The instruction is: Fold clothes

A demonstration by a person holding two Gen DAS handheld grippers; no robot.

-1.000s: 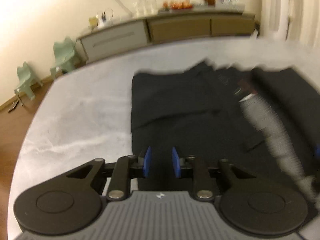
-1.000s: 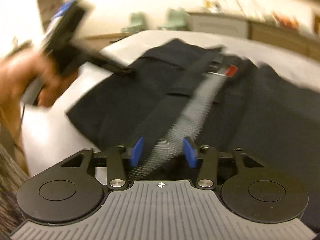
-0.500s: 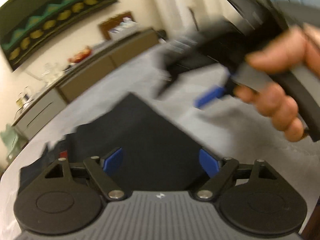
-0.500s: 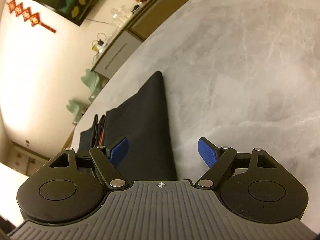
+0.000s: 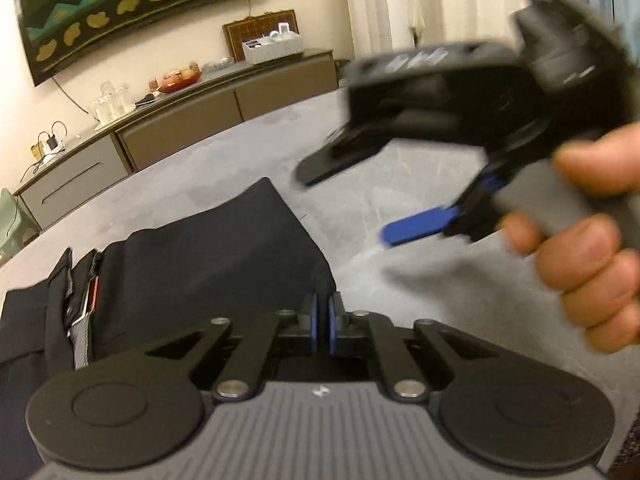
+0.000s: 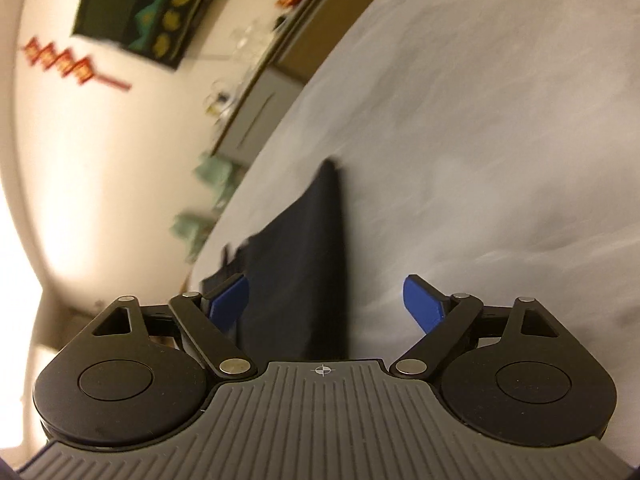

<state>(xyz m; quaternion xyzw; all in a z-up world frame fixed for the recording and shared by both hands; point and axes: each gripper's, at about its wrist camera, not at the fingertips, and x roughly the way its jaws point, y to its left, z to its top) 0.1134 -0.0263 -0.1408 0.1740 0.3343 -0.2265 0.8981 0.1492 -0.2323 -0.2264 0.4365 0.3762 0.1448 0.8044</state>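
in the left wrist view, the left gripper (image 5: 321,322) is seen at the bottom centre with its two blue pads brought close together; a small peak of dark cloth rises just in front of them, at the near right edge of the one dark garment (image 5: 192,276), and appears pinched there, though the contact itself is not clearly shown. the garment is spread on the grey marbled table (image 5: 248,160), reaching from the left edge of the picture to a far corner near the middle. along its left side one strip of grey mesh and one small red tag are visible. on the right, the right gripper (image 5: 424,184) is blurred and is held above the table by one hand (image 5: 588,256); one blue pad of it is plainly seen. behind the table, one long sideboard (image 5: 180,120) carrying glasses, one fruit bowl and one white box is set against the wall, beneath one dark wall hanging (image 5: 132,4). part of one green chair (image 5: 10,224) is caught at the left edge.

in the right wrist view, strongly tilted and blurred, the right gripper (image 6: 326,304) is shown with its two blue pads set wide and still parting; nothing is gripped between them. the garment (image 6: 304,276) lies beyond them, left of centre, on the table (image 6: 480,160). two green chairs (image 6: 200,200) and one red string ornament (image 6: 72,64) are made out on the left.
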